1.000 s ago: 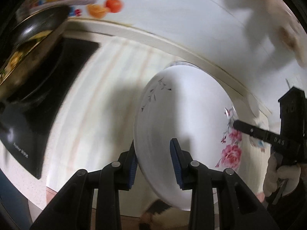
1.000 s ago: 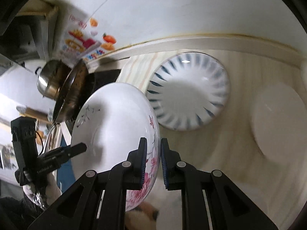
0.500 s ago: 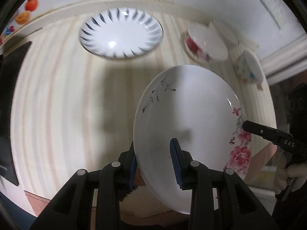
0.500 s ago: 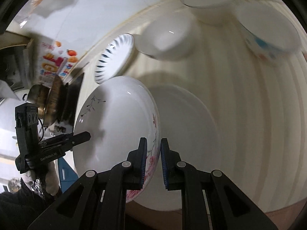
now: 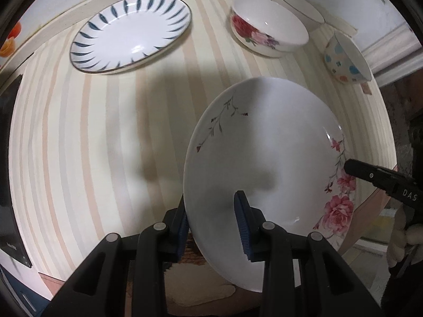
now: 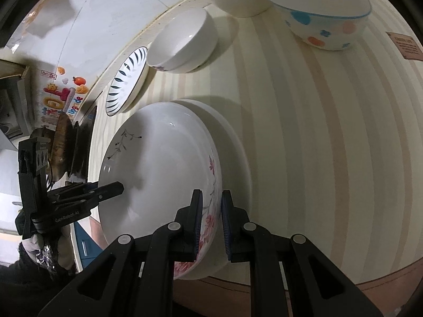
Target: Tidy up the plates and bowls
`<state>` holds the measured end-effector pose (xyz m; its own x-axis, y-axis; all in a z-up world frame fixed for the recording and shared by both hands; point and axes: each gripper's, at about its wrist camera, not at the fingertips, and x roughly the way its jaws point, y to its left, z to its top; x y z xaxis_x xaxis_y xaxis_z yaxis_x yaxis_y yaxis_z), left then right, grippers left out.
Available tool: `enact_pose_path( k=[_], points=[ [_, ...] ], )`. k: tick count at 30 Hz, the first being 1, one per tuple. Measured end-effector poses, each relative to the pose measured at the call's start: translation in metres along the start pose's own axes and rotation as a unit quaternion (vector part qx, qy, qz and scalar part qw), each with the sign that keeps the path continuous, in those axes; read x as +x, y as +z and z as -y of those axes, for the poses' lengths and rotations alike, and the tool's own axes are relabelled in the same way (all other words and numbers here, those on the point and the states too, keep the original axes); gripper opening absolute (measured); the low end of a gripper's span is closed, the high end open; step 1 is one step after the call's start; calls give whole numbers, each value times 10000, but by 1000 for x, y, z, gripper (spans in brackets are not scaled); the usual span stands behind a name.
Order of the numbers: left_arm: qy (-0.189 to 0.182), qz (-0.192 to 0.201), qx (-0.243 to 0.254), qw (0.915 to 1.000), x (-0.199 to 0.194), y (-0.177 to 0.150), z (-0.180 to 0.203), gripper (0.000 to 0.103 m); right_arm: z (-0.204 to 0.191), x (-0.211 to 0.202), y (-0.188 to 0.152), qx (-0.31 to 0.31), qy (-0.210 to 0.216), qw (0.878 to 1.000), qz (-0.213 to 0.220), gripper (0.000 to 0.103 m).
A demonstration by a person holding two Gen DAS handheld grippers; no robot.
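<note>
Both grippers hold one white plate with pink roses, seen also in the right wrist view. My left gripper is shut on its near rim. My right gripper is shut on the opposite rose-painted rim. The plate sits just over a plain white plate on the striped counter; contact is hard to tell. A blue-leaf plate lies at the back left. A rose bowl, a plain white bowl and a dotted bowl stand at the back right.
A black stove with a pan borders the counter's left end. The wall with colourful stickers runs along the back. The counter's wooden front edge is near the grippers.
Both grippers have carried the rose plate rightward along the counter, away from the stove, and lowered it over the plain white plate. The bowls have come into view.
</note>
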<state>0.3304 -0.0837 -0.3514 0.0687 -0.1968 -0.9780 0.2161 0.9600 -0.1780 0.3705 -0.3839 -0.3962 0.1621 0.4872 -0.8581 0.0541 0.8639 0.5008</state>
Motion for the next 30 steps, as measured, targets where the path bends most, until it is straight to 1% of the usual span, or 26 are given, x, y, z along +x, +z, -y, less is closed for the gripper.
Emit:
enact_pose_path(
  k=[5, 10, 13, 15, 18, 23, 25, 28, 30],
  points=[
    [132, -54, 63, 9999, 8, 0, 9, 30, 1, -2, 1, 33, -60, 10000, 3, 16],
    [122, -194, -71, 9997, 15, -2, 6, 30, -1, 1, 1, -11, -150, 9999, -32, 16],
    [198, -204, -62, 9996, 18, -6, 8, 30, -3, 0, 3, -39, -221, 9997, 1, 16],
    [187, -215, -117, 9995, 20, -7, 8, 30, -4, -1, 4, -40, -275, 9996, 25, 16],
    [210, -237, -150, 9994, 21, -8, 7, 30, -9, -2, 5, -95, -448, 9989, 55, 16],
    [417, -251, -55, 9988, 26, -6, 15, 30, -13, -5, 8, 7, -654, 9978, 54, 16],
    [434, -267, -69, 9987, 27, -6, 17, 30, -14, -6, 8, 54, -722, 9974, 18, 16],
    [446, -312, -102, 9985, 29, -6, 22, 30, -19, -9, 8, -10, -973, 9952, 17, 18],
    [466, -327, -107, 9983, 27, -4, 24, 30, -21, -13, 9, -25, -1010, 9949, 48, 18]
  ],
)
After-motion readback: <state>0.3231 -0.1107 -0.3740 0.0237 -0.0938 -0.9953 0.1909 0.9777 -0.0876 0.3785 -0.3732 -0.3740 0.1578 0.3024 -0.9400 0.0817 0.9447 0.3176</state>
